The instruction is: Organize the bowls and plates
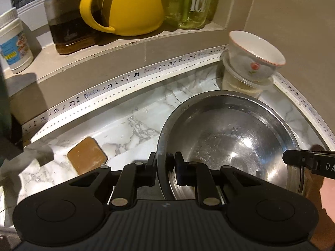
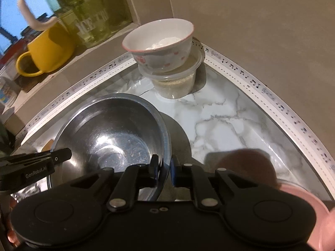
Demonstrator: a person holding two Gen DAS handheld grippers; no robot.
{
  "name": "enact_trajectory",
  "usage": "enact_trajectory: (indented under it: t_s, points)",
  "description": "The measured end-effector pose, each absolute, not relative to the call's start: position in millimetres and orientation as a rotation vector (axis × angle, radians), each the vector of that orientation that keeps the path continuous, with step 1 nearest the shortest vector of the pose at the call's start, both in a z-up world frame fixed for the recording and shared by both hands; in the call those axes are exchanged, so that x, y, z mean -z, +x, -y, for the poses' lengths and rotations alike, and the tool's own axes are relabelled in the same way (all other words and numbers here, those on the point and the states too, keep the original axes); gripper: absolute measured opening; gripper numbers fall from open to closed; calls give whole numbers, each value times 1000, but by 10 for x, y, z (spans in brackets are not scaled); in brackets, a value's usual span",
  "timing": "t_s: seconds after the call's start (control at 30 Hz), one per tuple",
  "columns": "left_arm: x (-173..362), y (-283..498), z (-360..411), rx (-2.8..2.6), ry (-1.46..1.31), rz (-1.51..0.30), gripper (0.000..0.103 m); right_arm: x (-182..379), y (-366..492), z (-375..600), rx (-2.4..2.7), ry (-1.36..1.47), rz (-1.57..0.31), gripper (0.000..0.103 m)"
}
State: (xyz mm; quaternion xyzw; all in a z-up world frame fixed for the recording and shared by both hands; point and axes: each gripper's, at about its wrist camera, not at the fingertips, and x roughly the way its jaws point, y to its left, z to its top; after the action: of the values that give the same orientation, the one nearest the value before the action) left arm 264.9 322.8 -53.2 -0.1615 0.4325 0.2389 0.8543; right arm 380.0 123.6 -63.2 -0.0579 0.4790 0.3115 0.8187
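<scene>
Clamping steel bowl [image 1: 228, 138] rim, L gripper [image 1: 166, 167] & R gripper [image 2: 163, 169] opposite sides, poss. lifted off marble counter [image 2: 219, 121]

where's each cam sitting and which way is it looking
Left wrist: rides the left gripper, angled down at the steel bowl, clamped on its left rim; the right gripper's tip enters at right.
Right wrist: rides the right gripper, angled down, clamped on the bowl's right rim; left gripper at left, fingers at the corner.
Shared: bowl, floral bowl, yellow mug.
</scene>
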Motion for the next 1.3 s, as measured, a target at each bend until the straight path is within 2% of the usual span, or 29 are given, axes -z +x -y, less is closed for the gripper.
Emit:
enact_trajectory:
  t_s: [0.63,1.3]
  points:
    - [36,1771,-2516,-431,-310,-925,16,200,2895,-343,-717,-102,-1024,12]
    - [314,1057,-1758,-306,-307,-1022,16,565,2156,598,-732,-97,-1152,14]
